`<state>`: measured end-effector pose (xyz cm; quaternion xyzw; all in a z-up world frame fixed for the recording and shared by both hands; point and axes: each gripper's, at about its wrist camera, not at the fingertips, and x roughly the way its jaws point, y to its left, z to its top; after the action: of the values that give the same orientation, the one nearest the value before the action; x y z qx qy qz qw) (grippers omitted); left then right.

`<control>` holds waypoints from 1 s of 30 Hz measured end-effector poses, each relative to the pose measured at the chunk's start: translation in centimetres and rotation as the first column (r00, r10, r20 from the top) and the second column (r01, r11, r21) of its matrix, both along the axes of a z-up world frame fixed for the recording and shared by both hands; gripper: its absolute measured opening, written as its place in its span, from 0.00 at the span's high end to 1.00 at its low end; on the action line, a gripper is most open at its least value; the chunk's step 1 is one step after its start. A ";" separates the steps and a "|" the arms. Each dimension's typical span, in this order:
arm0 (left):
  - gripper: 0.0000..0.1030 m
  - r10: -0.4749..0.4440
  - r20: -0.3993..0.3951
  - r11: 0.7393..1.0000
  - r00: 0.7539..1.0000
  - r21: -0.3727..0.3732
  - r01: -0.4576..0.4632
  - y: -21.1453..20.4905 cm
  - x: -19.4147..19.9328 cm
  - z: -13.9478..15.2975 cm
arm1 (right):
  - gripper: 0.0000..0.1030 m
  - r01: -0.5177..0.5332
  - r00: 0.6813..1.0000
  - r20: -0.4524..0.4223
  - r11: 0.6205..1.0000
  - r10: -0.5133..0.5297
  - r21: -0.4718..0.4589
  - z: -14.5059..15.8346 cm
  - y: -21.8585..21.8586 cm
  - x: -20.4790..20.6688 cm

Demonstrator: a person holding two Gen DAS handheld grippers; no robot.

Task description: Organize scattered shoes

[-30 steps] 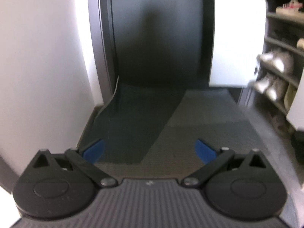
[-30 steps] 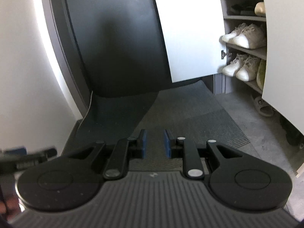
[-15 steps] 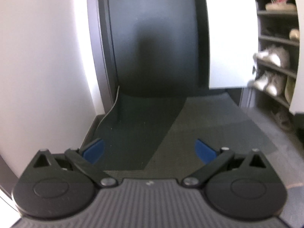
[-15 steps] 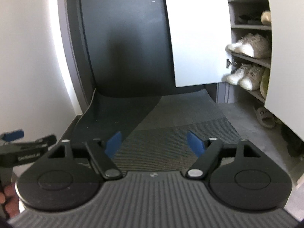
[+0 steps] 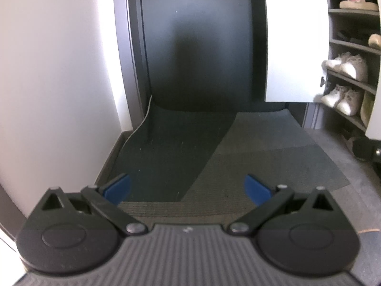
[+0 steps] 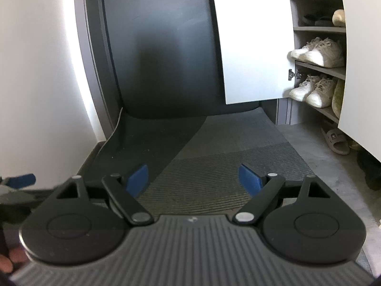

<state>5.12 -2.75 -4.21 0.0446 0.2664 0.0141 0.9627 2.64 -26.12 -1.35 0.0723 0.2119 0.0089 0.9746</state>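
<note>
Both of my tools point slightly downward over a dark ribbed doormat (image 5: 262, 166) that lies in front of a tall black door (image 5: 202, 47).

My left tool (image 5: 188, 188) is spread wide, its two blue pads (image 5: 117, 188) well apart, with nothing but mat between them.

My right tool (image 6: 194, 178) is also spread wide; its jaws have just been opening, and nothing sits between its blue pads (image 6: 250, 178). At the far left edge of the right wrist view I can see part of my left tool (image 6: 16, 186) beside it, and a bit of my hand (image 6: 7, 262) in the lower corner.

A white wall (image 5: 59, 83) stands on the left. On the right, a white cabinet door (image 6: 254, 40) hangs open and shows a shoe cabinet (image 6: 319, 27) with grey shelves.

The shoes are on those shelves and on the floor below:
- A pair of white sneakers (image 6: 319, 50) sits on a middle shelf.
- Another pair of white sneakers (image 6: 312, 90) sits on the shelf below it.
- Dark slippers (image 6: 316, 20) lie on the shelf above, with a beige shoe (image 6: 339, 16) just beside them.
- A light shoe with pink trim (image 5: 357, 0) rests on the top shelf in view.
- A tan slide sandal (image 6: 335, 138) lies on the grey floor (image 6: 309, 138) below the cabinet, beside the mat and partly under a second white cabinet door (image 6: 362, 59).

Neither tool touches any shoe.
</note>
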 end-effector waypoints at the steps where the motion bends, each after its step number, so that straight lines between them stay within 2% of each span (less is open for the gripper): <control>1: 0.00 0.000 -0.003 1.000 1.000 -0.002 0.000 0.1 0.0 -0.1 | 0.17 -0.005 1.000 -0.003 1.000 0.005 -0.005 0.0 0.1 -0.1; 17: 0.00 0.036 0.009 0.999 0.999 0.017 -0.036 0.4 0.2 -0.3 | 0.17 -0.010 1.000 -0.028 1.000 0.009 -0.007 -0.5 0.4 -0.3; 30: 0.00 0.035 0.001 0.999 0.999 0.005 -0.035 0.2 0.8 -0.6 | 0.17 0.011 0.999 -0.030 1.000 -0.011 0.012 -1.0 -0.1 -0.1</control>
<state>5.88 -2.51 -4.83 0.0422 0.2665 0.0318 0.9624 2.49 -26.18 -2.33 0.0797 0.2261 0.0037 0.9708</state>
